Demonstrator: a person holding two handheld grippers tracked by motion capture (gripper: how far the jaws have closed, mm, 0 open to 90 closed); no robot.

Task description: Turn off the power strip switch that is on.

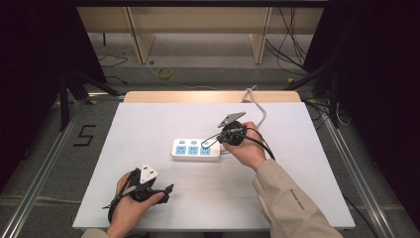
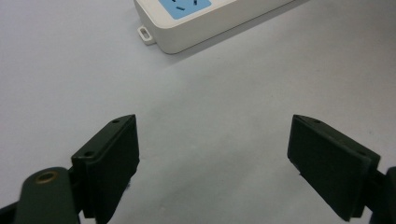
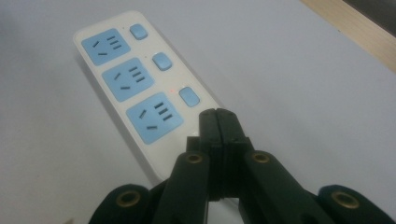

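Note:
A white power strip with three blue sockets and three blue switches lies in the middle of the white table. My right gripper hovers over the strip's right end with its jaws pressed together and nothing between them. In the right gripper view the shut gripper sits just above the strip, close to the nearest switch, beside which a small red light glows. My left gripper rests near the table's front left, open. In the left gripper view its pads stand wide apart, the strip's corner ahead.
The strip's white cable runs off to the table's far right edge. Dark frames and cables stand on the floor around the table. A wooden bench sits beyond the far edge.

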